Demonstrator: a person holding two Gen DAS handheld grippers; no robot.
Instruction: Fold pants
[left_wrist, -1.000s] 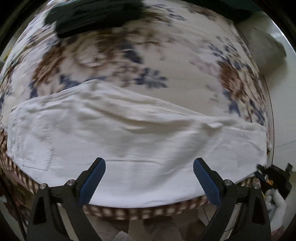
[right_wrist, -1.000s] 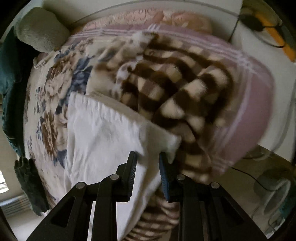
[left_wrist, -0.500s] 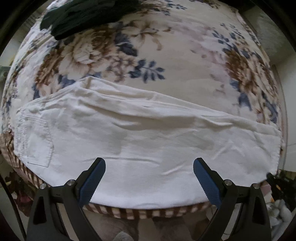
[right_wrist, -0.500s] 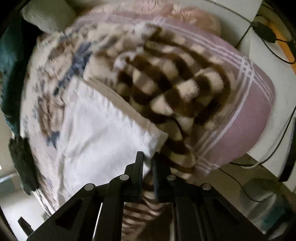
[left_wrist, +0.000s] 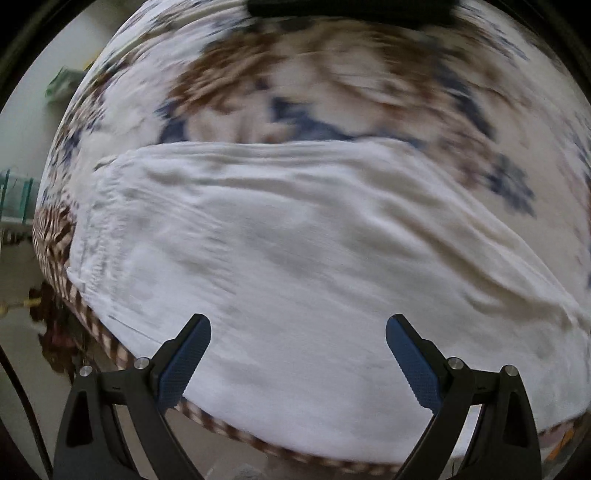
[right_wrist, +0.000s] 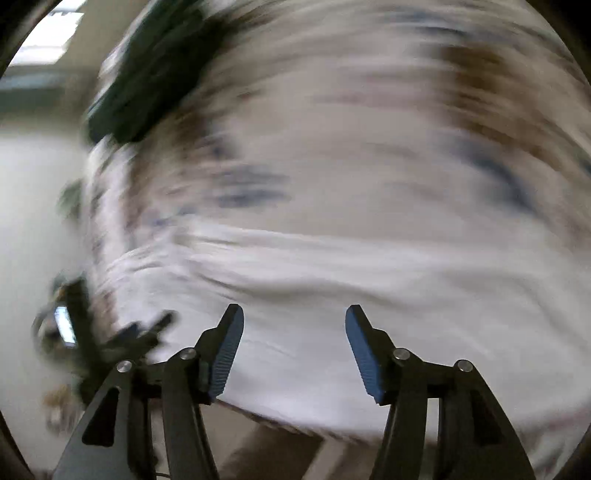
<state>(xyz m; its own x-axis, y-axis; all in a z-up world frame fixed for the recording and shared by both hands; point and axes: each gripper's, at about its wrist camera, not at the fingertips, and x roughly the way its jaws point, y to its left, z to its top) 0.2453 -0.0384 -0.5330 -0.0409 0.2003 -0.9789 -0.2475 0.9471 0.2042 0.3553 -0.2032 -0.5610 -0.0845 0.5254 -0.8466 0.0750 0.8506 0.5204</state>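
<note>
Pants (left_wrist: 314, 266) released since earlier | right tool (right_wrist: 294, 350) opening, empty

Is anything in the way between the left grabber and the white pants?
No, nothing visible. The left gripper hangs open right above the pants, which lie spread on the flowery bedspread.

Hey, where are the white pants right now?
In the left wrist view, the white pants lie spread across the near edge of the floral bedspread, under the open left gripper.
</note>
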